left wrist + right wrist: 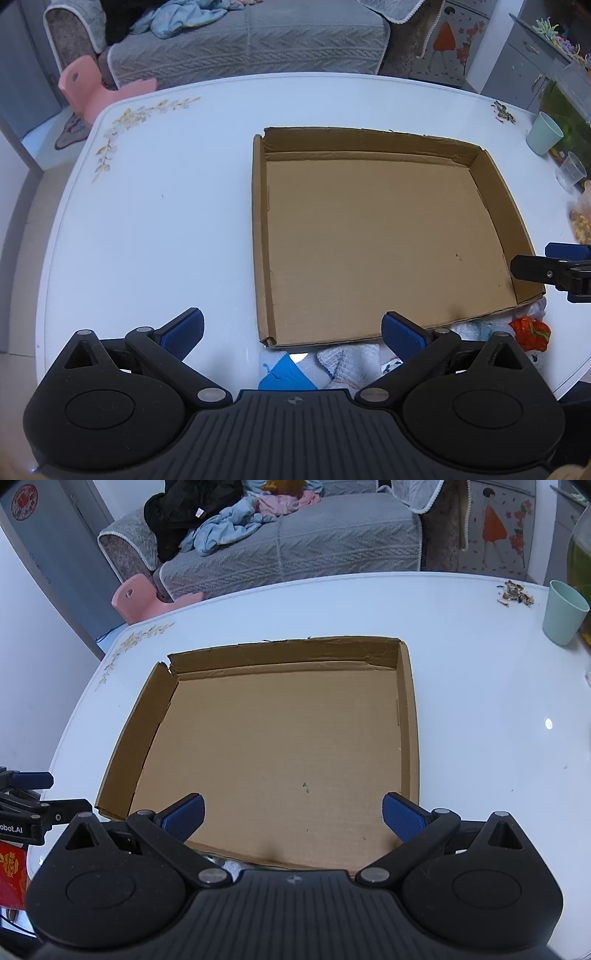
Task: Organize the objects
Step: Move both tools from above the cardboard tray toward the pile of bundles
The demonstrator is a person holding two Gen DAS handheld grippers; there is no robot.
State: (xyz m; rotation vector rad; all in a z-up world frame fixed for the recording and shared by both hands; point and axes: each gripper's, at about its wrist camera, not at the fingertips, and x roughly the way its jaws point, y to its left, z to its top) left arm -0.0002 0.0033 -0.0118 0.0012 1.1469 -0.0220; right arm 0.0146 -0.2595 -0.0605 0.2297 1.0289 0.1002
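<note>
Now both grippers hover spread wide over a white table [147,221]
Left gripper [291,332] hangs, jaws apart and holding nothing, above white socks [347,363] and a blue card [286,376] by the near wall of the shallow cardboard box [369,229]; right gripper [293,814] gapes over the box floor; a green cup [563,613] stands well apart

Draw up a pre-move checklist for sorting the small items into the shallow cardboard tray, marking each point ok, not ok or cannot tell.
1. Shallow brown cardboard tray empty: ok.
2. Left tool open, nothing between its pads: ok.
3. Right tool open, nothing held: ok.
4. Items waiting at the tray's near edge, white knitted cloth and orange wrapper: ok.
5. How many items lie there: cannot tell, partly hidden.
6. Pale green plastic cup standing apart from the tray: ok.
</note>
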